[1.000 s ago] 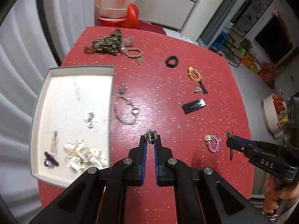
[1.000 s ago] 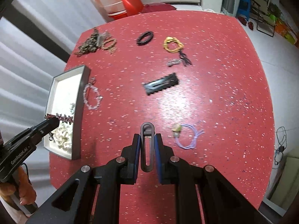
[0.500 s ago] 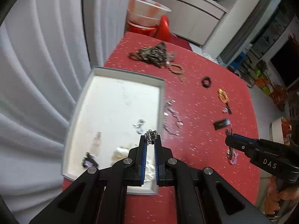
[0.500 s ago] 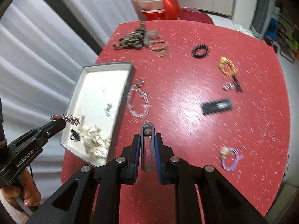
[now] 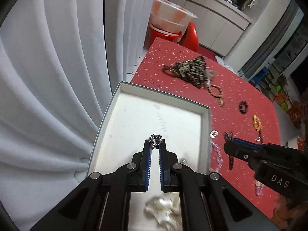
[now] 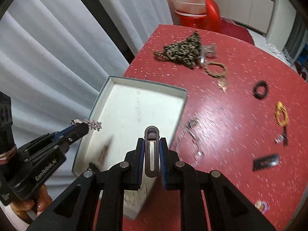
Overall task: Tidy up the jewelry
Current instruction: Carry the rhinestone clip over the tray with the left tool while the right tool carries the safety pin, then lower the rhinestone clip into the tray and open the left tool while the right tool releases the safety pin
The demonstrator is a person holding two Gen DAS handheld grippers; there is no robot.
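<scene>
My left gripper (image 5: 155,147) is shut on a small sparkly silver hair clip (image 5: 155,140) and holds it above the white tray (image 5: 163,96). From the right wrist view, the same clip (image 6: 93,125) sticks out of the left gripper (image 6: 84,128) over the tray's left rim (image 6: 96,105). My right gripper (image 6: 151,144) is shut on a dark brown hair clip (image 6: 152,154) above the tray's right edge; it also shows in the left wrist view (image 5: 231,146). A pile of white pieces (image 5: 163,209) lies in the tray's near end.
On the red table (image 6: 240,115) lie a leopard-print scrunchie (image 6: 182,50), a braided bracelet (image 6: 216,70), a black hair tie (image 6: 260,89), a yellow band (image 6: 282,113), a black comb clip (image 6: 266,161), a silver chain (image 6: 194,136) and a purple tie (image 6: 260,206). White curtains hang at left.
Both grippers have moved left and forward with their clips, so the tray now lies beneath them. Both stay shut.
</scene>
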